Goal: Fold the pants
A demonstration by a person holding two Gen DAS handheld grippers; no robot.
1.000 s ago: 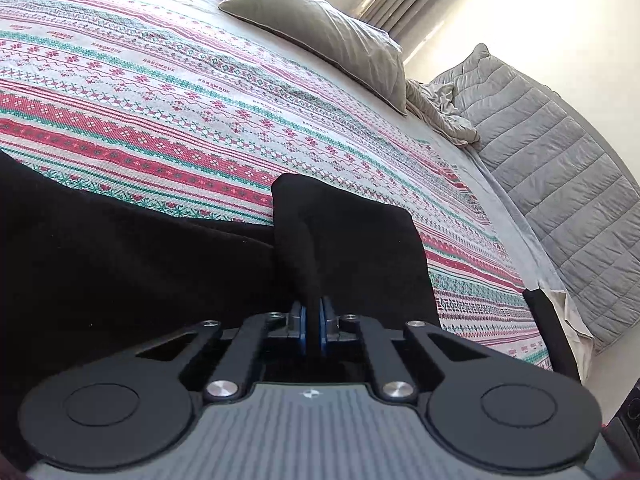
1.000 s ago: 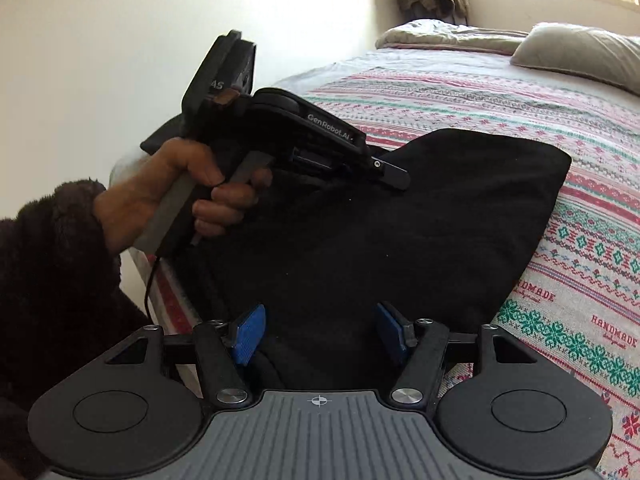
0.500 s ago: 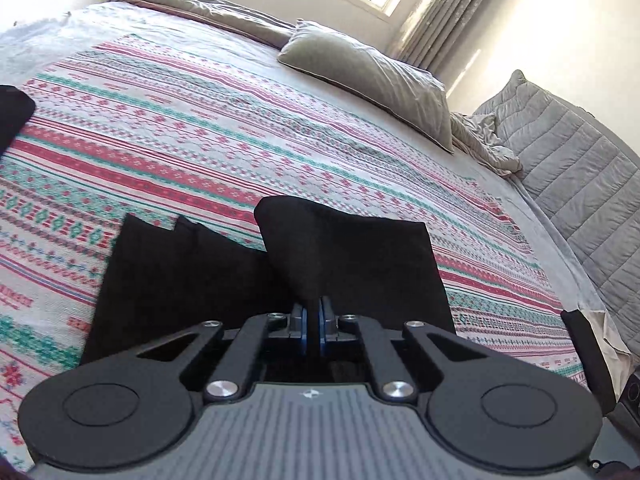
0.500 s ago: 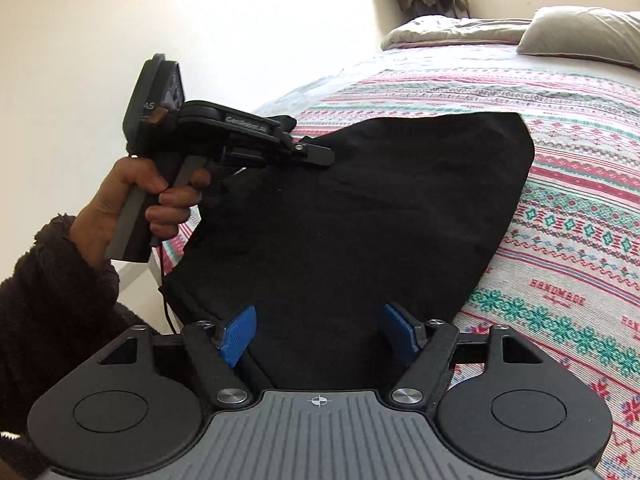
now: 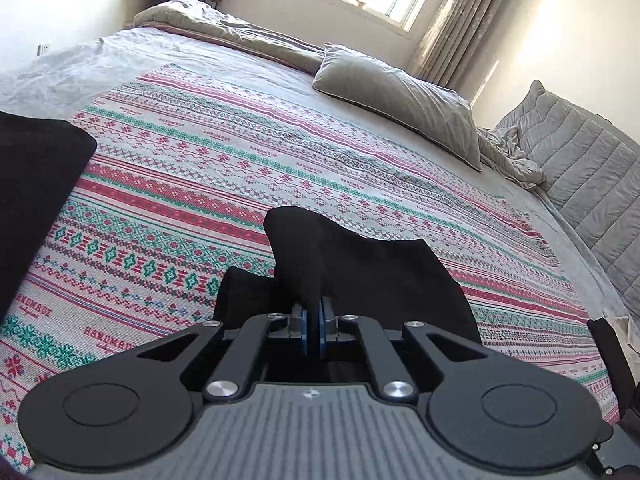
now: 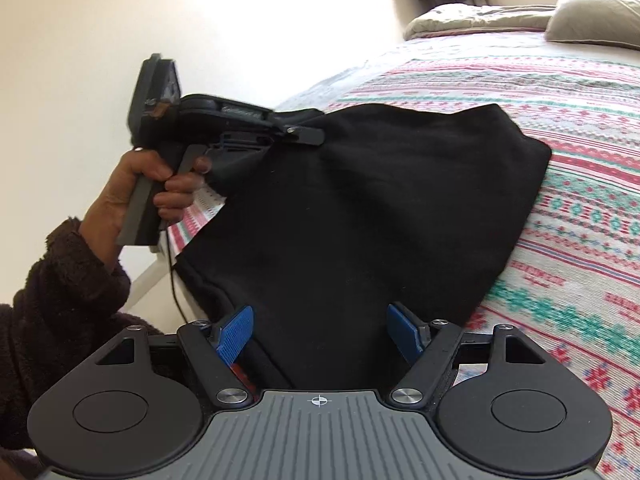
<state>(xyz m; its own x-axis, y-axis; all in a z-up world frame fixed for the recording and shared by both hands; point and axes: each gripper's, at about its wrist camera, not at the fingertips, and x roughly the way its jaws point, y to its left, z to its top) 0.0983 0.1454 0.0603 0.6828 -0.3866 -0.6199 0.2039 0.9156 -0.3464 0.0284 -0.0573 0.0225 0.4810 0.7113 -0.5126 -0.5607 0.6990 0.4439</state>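
The black pants [image 6: 360, 216] lie on the striped bedspread [image 5: 248, 168] near its foot edge, one part spread flat and one corner lifted off the cloth. Your left gripper [image 5: 311, 322] is clamped on that raised corner: its blue pads [image 5: 305, 330] pinch a peak of black fabric, and the rest of the corner drapes down on both sides of the jaws onto the bedspread. In the right wrist view your left hand [image 6: 140, 188] holds this gripper above the bedspread's near edge, with the pants stretching from it in a taut slope. Your right gripper [image 6: 320, 334] stands with its jaws spread wide, having just been opening; the pants lie between and below its fingers [image 6: 236, 334], but the pads do not press on the fabric. Beyond the pants' far edge the bedspread runs bare and flat towards the grey pillow [image 5: 400, 100], leaving free room there. Off the bedspread's right edge sits a quilted grey cushion [image 5: 580, 176].
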